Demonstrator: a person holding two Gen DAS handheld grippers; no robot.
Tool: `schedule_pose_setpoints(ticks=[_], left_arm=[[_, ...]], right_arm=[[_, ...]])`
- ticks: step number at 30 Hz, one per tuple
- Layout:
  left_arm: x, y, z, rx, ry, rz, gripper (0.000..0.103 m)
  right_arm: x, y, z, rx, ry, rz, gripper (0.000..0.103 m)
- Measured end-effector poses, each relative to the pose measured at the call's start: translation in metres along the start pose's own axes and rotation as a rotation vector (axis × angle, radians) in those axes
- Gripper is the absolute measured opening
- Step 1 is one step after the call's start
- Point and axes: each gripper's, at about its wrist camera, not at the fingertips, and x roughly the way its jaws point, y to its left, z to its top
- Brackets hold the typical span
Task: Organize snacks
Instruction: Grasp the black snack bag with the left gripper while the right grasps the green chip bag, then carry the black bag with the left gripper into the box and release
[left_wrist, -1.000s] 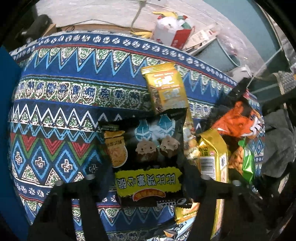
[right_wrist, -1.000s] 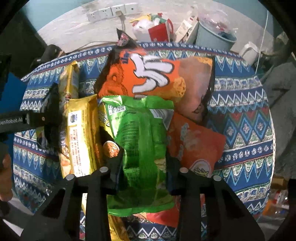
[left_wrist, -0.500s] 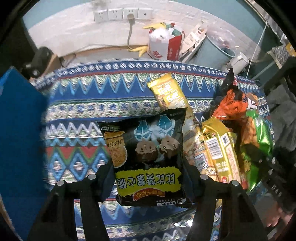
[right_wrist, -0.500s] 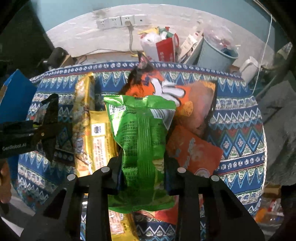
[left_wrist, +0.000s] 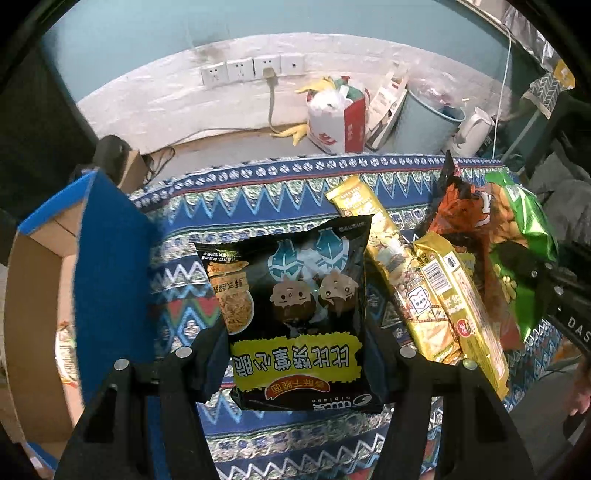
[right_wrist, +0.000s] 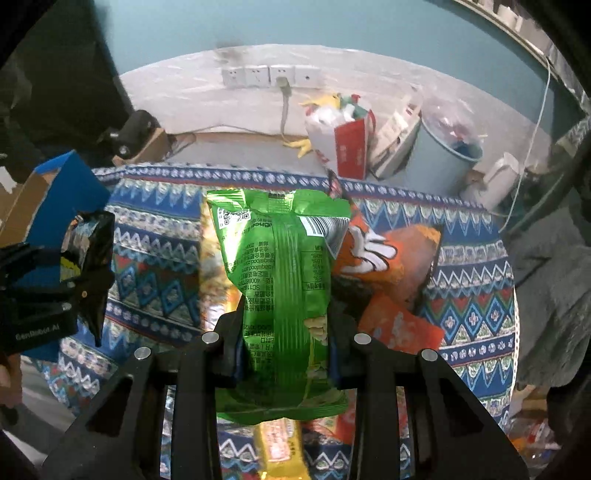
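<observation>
My left gripper (left_wrist: 295, 343) is shut on a black snack bag (left_wrist: 295, 295) with cartoon faces and yellow lettering, held above the patterned tablecloth (left_wrist: 258, 184). My right gripper (right_wrist: 284, 332) is shut on a green snack bag (right_wrist: 280, 273), lifted above the pile. The green bag also shows at the right of the left wrist view (left_wrist: 517, 258), and the black bag at the left of the right wrist view (right_wrist: 88, 251). On the cloth lie two yellow packets (left_wrist: 454, 295), an orange puffed-snack bag (right_wrist: 388, 254) and a red-orange bag (right_wrist: 399, 328).
A blue cardboard box (left_wrist: 107, 266) with an open brown inside stands at the table's left edge, also in the right wrist view (right_wrist: 51, 206). Behind the table are a red-and-white bag (left_wrist: 340, 122), a pale blue bin (left_wrist: 428, 122), a white kettle (left_wrist: 472, 133) and wall sockets (left_wrist: 255, 68).
Both grippers have risen and pulled back with their bags. The green bag is lifted clear of the pile. The blue box has come into view beside the black bag.
</observation>
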Motion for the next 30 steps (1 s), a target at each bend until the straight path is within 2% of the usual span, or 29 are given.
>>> schedule_pose_setpoints(ticks=[13,19,30], left_arm=[[-0.043,0.038,-0.012,-0.011,-0.075,0.041,0.063],[-0.062,0.064,-0.016,-0.038,-0.115,0.049,0.063],[-0.084,0.109,-0.027,-0.094,-0.140,0.065,0.063]], right_arm=[[-0.014,0.049,0.019,-0.046,-0.040,0.068,0.031],[-0.025,0.080,0.031,-0.073,-0.067,0.113,0.031],[-0.042,0.146,0.053,-0.140,-0.106,0.201,0.031]])
